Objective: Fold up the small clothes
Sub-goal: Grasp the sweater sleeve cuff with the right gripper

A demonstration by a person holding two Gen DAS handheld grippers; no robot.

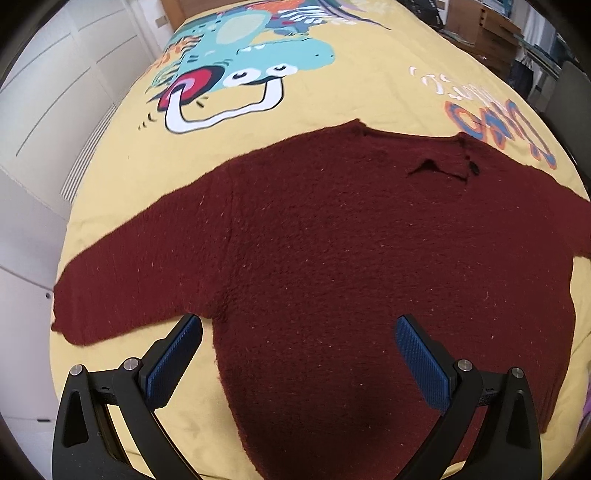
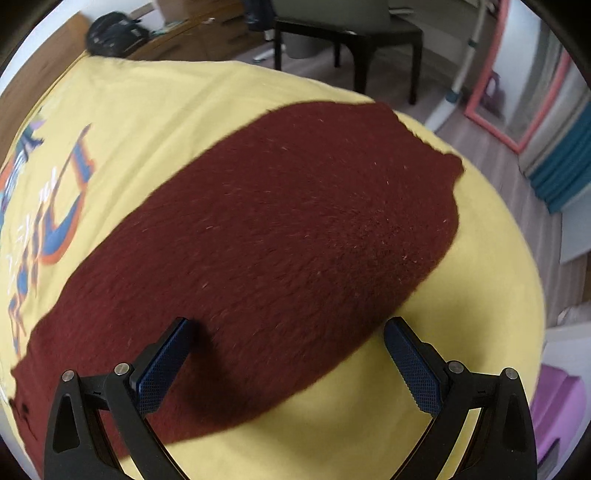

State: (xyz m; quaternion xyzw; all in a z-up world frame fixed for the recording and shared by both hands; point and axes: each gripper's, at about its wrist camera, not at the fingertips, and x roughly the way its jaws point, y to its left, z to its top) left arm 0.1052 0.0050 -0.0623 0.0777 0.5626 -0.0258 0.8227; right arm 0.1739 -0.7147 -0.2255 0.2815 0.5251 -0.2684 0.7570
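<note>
A dark red knitted sweater lies flat on a yellow printed bed cover, both sleeves spread out, neckline at the far side. My left gripper is open and empty above the sweater's lower left body, near the left armpit. In the right wrist view one sleeve of the sweater stretches out toward the bed's far right edge. My right gripper is open and empty just above that sleeve, its fingers spanning the sleeve's near edge.
The bed cover carries a cartoon print. White cupboards stand left of the bed. A dark chair, a pink-framed mirror and a purple item are on the floor to the right.
</note>
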